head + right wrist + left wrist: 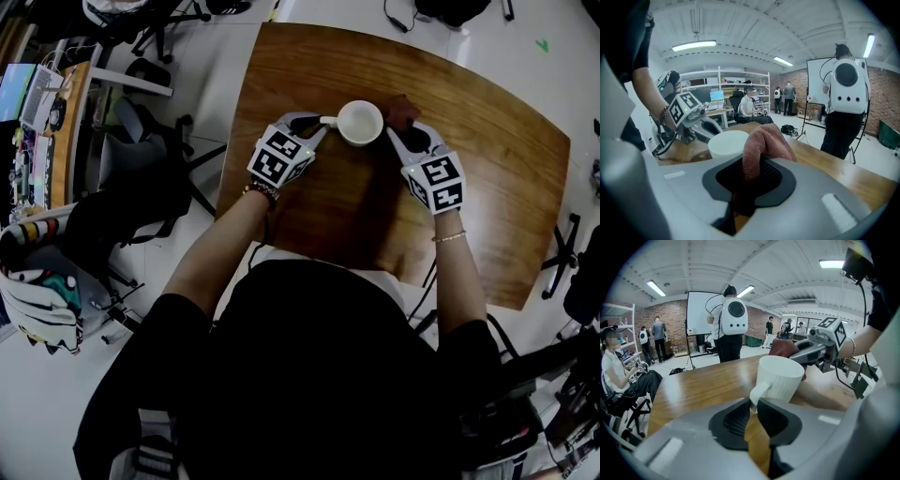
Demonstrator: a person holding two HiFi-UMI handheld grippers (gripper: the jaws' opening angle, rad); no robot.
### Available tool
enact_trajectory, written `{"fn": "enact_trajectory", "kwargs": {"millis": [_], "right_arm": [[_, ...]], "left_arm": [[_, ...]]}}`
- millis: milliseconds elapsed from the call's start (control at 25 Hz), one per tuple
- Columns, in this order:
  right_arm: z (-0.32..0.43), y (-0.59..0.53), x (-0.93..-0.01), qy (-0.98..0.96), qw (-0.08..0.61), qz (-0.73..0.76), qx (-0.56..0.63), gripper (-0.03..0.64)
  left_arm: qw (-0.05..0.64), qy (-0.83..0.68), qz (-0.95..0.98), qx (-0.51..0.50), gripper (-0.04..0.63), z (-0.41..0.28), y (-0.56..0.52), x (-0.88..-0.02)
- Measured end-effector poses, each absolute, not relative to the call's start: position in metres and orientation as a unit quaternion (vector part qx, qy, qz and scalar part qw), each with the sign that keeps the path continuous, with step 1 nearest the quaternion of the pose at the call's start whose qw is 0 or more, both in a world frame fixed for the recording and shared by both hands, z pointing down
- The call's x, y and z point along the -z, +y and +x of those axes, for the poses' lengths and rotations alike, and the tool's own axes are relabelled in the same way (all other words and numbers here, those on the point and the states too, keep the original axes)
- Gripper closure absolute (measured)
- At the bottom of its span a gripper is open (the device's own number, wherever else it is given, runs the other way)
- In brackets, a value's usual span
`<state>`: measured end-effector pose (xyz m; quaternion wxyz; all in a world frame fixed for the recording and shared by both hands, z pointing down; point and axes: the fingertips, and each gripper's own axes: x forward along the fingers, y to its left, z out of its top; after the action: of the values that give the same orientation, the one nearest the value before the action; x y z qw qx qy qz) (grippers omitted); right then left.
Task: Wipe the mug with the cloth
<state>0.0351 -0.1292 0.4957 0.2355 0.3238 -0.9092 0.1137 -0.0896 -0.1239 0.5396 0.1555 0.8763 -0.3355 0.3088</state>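
Note:
A white ribbed mug (360, 122) stands upright on the wooden table (487, 187). My left gripper (322, 121) is shut on the mug's handle (757, 393), with the mug (780, 377) just ahead of its jaws. My right gripper (397, 123) is shut on a reddish-brown cloth (761, 143), which bunches up out of the jaws. That cloth (404, 110) rests against the mug's right side, and the mug (729, 141) shows just left of it in the right gripper view. The cloth (785, 348) peeks over the mug's far rim.
The table's left edge (234, 141) runs close to my left hand. Office chairs (141, 178) and a cluttered desk (47, 112) stand on the floor to the left. Several people (729, 324) stand by a whiteboard (701, 312) beyond the table.

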Motion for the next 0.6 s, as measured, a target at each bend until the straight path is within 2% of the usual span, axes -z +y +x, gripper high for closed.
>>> {"fn": "enact_trajectory", "kwargs": {"millis": [200, 600], "right_arm": [[0.033, -0.142, -0.478, -0.917, 0.217, 0.317, -0.103, 0.559], [0.026, -0.139, -0.51, -0.917, 0.266, 0.277, -0.112, 0.56]], "left_arm": [[0.159, -0.338, 0.878, -0.3, 0.555, -0.088, -0.137, -0.537], [0.157, -0.328, 0.883, -0.298, 0.566, -0.081, -0.154, -0.537]]}}
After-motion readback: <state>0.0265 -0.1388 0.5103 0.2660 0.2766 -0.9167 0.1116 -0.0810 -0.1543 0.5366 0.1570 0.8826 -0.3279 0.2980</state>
